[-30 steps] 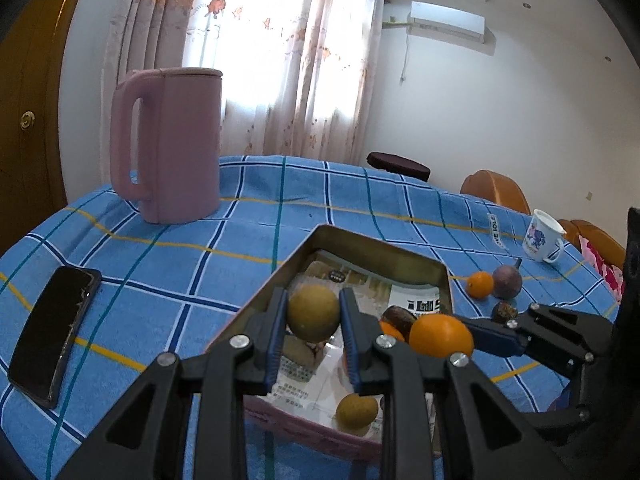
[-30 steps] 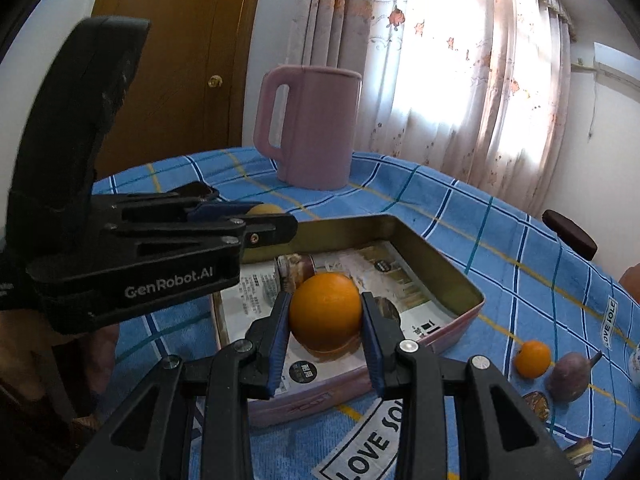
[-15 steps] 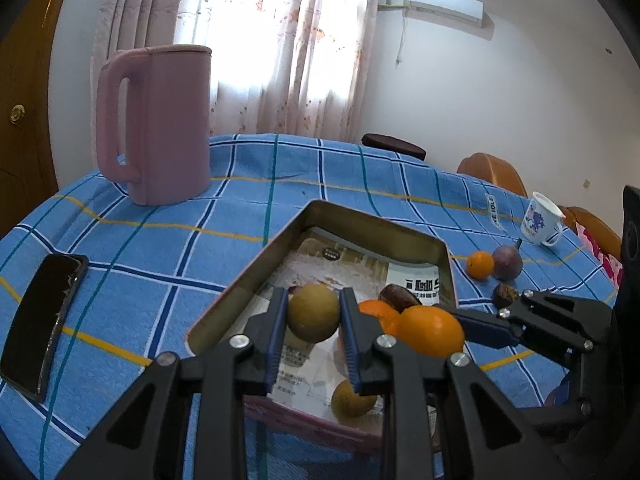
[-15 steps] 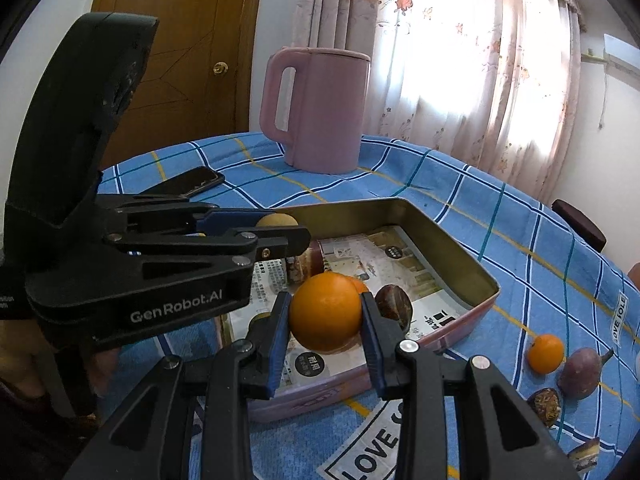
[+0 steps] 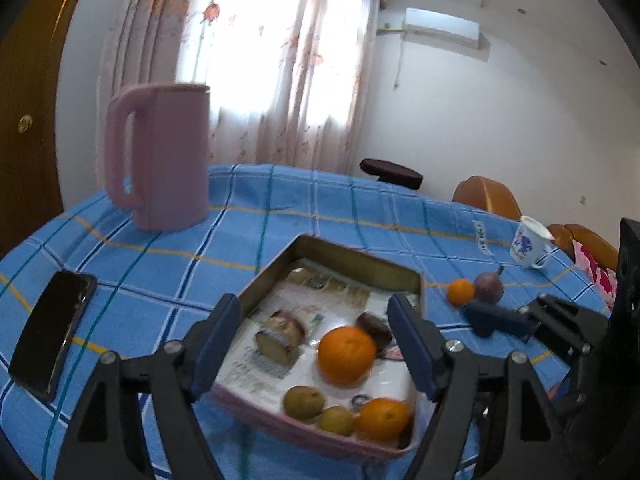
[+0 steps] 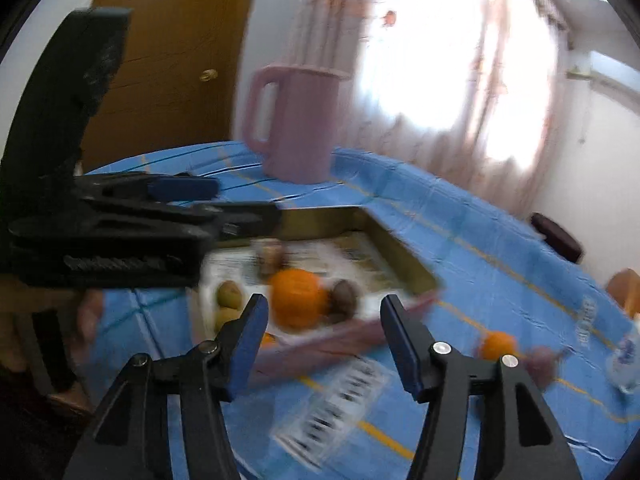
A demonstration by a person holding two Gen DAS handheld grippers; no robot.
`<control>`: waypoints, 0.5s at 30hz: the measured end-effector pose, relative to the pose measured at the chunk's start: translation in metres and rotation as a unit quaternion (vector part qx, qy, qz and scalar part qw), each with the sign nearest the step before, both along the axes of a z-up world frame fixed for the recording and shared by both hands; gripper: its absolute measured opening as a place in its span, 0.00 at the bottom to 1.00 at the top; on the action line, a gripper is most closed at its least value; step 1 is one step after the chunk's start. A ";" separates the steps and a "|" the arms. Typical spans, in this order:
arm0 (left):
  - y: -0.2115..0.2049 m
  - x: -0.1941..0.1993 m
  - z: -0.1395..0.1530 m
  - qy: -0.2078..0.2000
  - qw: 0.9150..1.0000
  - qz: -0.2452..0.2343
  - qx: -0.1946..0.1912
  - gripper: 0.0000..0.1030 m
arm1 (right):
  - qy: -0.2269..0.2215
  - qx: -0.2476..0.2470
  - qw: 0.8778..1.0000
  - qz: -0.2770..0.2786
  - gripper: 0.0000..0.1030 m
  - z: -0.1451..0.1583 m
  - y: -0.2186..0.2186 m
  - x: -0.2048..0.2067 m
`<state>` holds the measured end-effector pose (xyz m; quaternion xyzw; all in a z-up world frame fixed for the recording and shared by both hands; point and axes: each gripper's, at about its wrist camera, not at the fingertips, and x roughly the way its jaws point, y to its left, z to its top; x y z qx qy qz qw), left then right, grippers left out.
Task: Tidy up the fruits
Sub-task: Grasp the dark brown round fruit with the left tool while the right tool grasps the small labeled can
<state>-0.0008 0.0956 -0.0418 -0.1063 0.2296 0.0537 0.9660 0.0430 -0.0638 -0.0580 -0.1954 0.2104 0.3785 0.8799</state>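
Left gripper (image 5: 314, 336): we see jaws just opened wide, nothing between | right gripper (image 6: 324, 334): just parted, empty | oranges (image 5: 346, 355), brownish fruits (image 5: 304, 402) in tray (image 5: 356, 254) | small orange (image 5: 460, 292), purple fruit (image 5: 488, 287) on table (image 5: 168, 276)

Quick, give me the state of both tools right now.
Left tool: open, jaws have just been opening, holding nothing; tray fruit lies beyond.
Right tool: open, jaws have just been opening, nothing held; orange lies in the tray.
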 end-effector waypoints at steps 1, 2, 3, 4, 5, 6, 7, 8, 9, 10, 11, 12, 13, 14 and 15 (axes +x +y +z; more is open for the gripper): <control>-0.006 0.002 0.003 -0.002 1.000 -0.008 0.001 0.78 | 0.002 0.007 1.000 -0.012 0.58 0.003 -0.012 0.004; -0.014 0.004 0.005 -0.005 1.000 -0.021 0.002 0.79 | 0.004 0.011 1.000 -0.027 0.58 0.006 -0.026 0.009; -0.022 0.007 0.007 -0.006 0.999 -0.032 0.005 0.80 | 0.004 0.010 0.999 -0.050 0.58 0.007 -0.040 0.015; -0.032 0.009 0.009 -0.006 0.999 -0.043 0.010 0.81 | 0.002 0.007 0.997 -0.073 0.58 0.008 -0.054 0.021; -0.042 0.013 0.010 -0.005 0.998 -0.054 0.017 0.81 | 0.000 0.006 0.995 -0.095 0.58 0.009 -0.068 0.026; -0.051 0.017 0.011 -0.004 0.998 -0.065 0.021 0.82 | 0.003 0.007 0.993 -0.118 0.58 0.009 -0.084 0.032; -0.060 0.021 0.012 -0.002 0.997 -0.076 0.023 0.83 | 0.009 0.011 0.990 -0.138 0.58 0.009 -0.098 0.038; -0.072 0.027 0.013 0.002 0.996 -0.090 0.028 0.83 | 0.016 0.016 0.987 -0.158 0.58 0.008 -0.111 0.043; -0.080 0.030 0.013 0.002 0.995 -0.098 0.031 0.83 | 0.024 0.019 0.984 -0.175 0.58 0.006 -0.125 0.049; -0.090 0.035 0.013 0.004 0.993 -0.111 0.035 0.84 | 0.029 0.021 0.982 -0.188 0.58 0.005 -0.134 0.052; -0.100 0.041 0.013 0.007 0.991 -0.125 0.037 0.86 | 0.037 0.021 0.978 -0.203 0.58 0.002 -0.143 0.058; -0.110 0.046 0.011 0.014 0.990 -0.135 0.040 0.87 | 0.046 0.021 0.976 -0.212 0.58 0.000 -0.148 0.062; -0.119 0.054 0.008 0.025 0.988 -0.145 0.043 0.87 | 0.055 0.024 0.975 -0.216 0.58 -0.002 -0.153 0.067; -0.125 0.058 0.007 0.031 0.987 -0.151 0.043 0.87 | 0.066 0.028 0.974 -0.217 0.58 -0.004 -0.156 0.071; -0.132 0.064 0.004 0.037 0.985 -0.161 0.042 0.87 | 0.077 0.031 0.972 -0.218 0.58 -0.006 -0.158 0.073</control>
